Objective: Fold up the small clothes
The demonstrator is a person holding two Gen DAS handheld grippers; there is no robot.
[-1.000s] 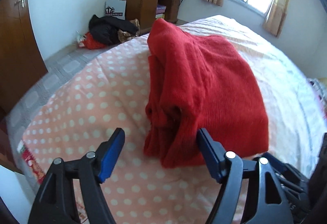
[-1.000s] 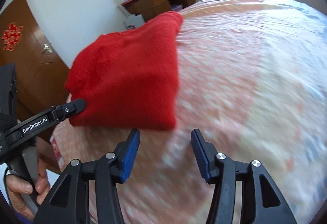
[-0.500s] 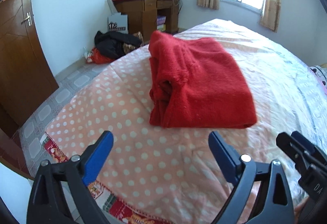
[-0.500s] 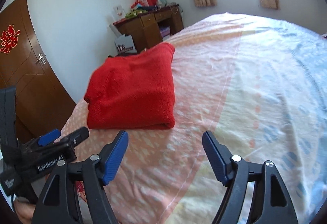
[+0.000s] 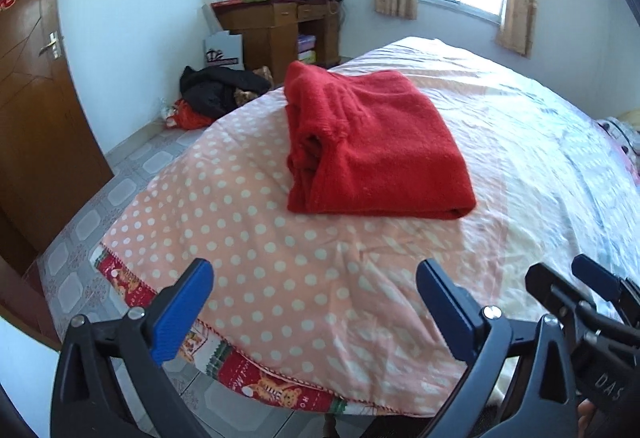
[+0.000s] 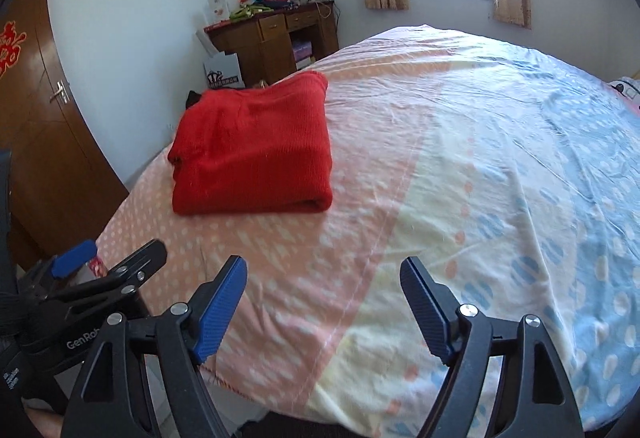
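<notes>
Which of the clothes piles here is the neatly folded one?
The red sweater on the bed: a flat, squared stack. The dark clothes on the floor by the desk are just a crumpled heap.

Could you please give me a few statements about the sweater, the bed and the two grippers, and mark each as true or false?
1. The red sweater lies folded on the bed. True.
2. The left gripper clamps the sweater. False: nothing is between its opening jaws.
3. The right gripper holds nothing. True.
4. The sweater hangs over the bed's edge. False: it lies wholly on top.
</notes>
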